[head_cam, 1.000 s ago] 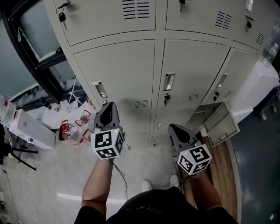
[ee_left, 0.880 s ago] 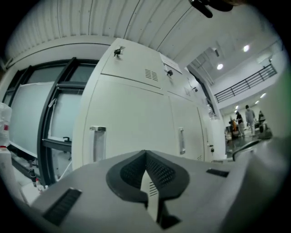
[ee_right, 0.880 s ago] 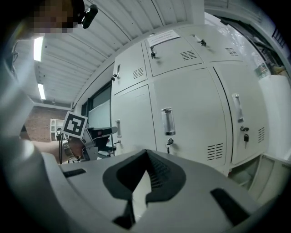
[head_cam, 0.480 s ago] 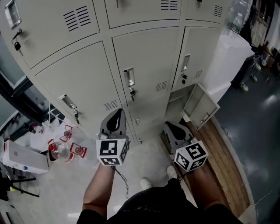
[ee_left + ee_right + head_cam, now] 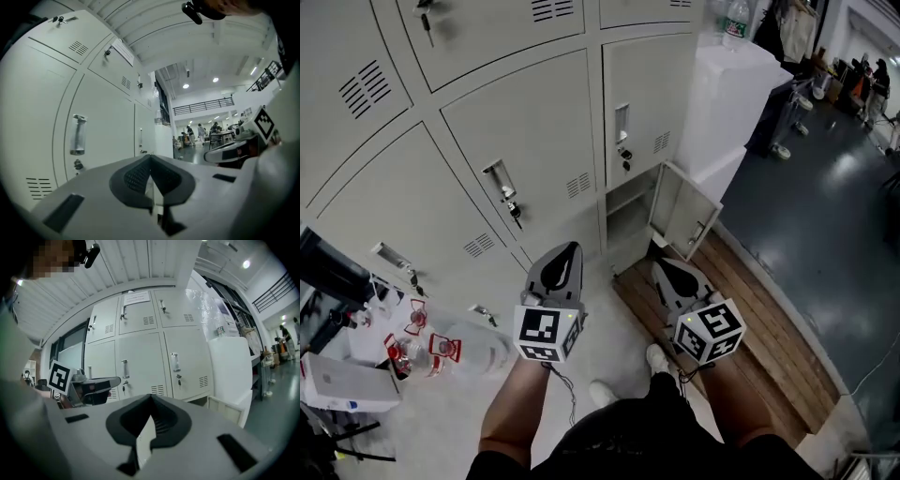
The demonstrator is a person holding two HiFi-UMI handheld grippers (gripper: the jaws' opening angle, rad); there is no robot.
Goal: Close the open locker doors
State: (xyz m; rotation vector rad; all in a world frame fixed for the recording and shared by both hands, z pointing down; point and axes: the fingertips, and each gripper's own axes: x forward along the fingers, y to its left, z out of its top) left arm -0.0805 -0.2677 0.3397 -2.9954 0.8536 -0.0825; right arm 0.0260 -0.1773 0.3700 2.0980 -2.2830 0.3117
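Small pale-grey metal locker door, swung wide open at the bottom right corner of the tall pale-grey metal locker bank. Hides most of its own compartment, which looks dim inside. Same locker door shows in the right gripper view only as a top edge, its lower part cut off by the claw's body.

Left claw pressed fully shut on nothing, before the bank's bottom middle column. Right claw likewise clamped together and empty, before the bank's bottom right corner, above the brown wooden slat platform.
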